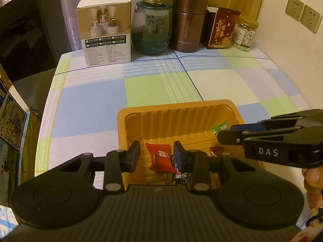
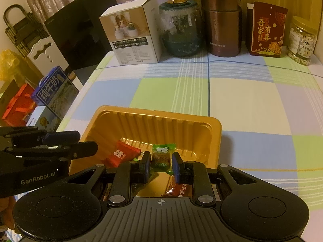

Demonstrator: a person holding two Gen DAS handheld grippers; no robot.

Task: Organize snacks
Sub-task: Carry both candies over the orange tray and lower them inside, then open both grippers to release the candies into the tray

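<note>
An orange plastic tray (image 1: 171, 105) (image 2: 153, 114) sits at the near edge of the checked tablecloth. My left gripper (image 1: 157, 155) is open over the tray's near left part. A red wrapped candy (image 1: 160, 157) (image 2: 121, 155) lies loose in the tray below its fingers, clear of both pads. My right gripper (image 2: 161, 162) (image 1: 225, 132) is shut on a green-wrapped candy (image 2: 162, 157) and holds it over the tray's right side. Dark and brown wrapped candies (image 1: 181, 174) (image 2: 177, 189) lie at the tray's near end, partly hidden by the grippers.
Along the back wall stand a white product box (image 1: 105, 32), a glass jar (image 1: 151, 30), a brown canister (image 1: 188, 22), a red snack bag (image 1: 222, 28) and a jar of nuts (image 1: 244, 34). A black chair (image 2: 80, 30) and milk cartons (image 2: 54, 90) are off the table's left edge.
</note>
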